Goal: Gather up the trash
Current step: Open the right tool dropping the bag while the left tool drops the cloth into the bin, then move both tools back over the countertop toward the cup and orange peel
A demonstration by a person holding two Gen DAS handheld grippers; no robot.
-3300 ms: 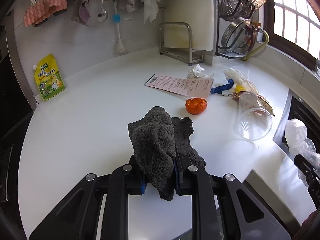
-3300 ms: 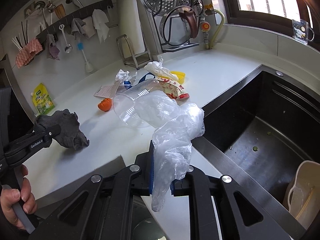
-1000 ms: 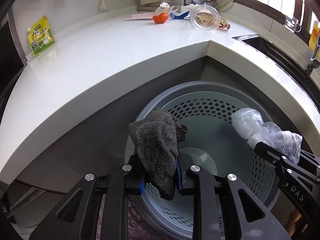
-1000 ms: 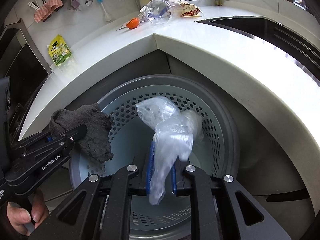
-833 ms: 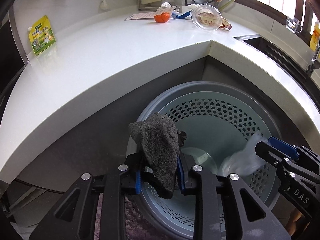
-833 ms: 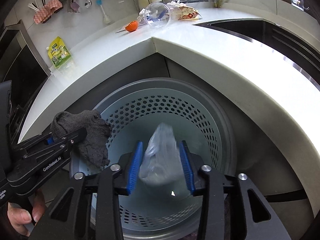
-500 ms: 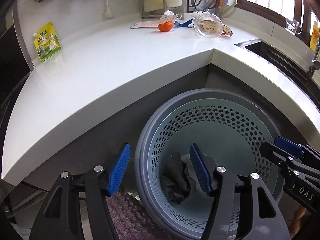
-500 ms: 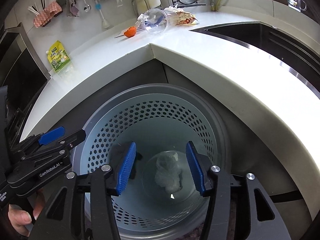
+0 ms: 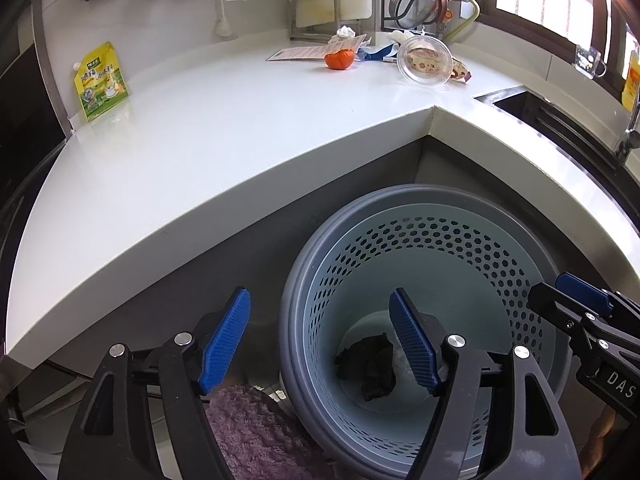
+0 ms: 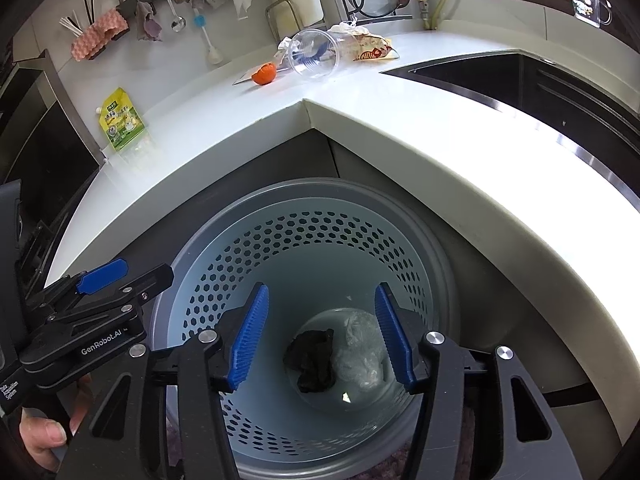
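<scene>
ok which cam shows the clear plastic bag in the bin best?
Right wrist: the plastic bag lies in plain sight on the bin floor beside the dark cloth. In the left wrist view, the left gripper's finger hides most of it.

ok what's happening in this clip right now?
A person holds two handheld tongs over a round grey perforated bin tucked under the white counter corner. Both the left tongs and the right tongs are opening with nothing between them. A dark grey rag and a crumpled clear plastic bag lie at the bin's bottom. On the counter remain an orange peel, a clear plastic cup and wrappers.
</scene>
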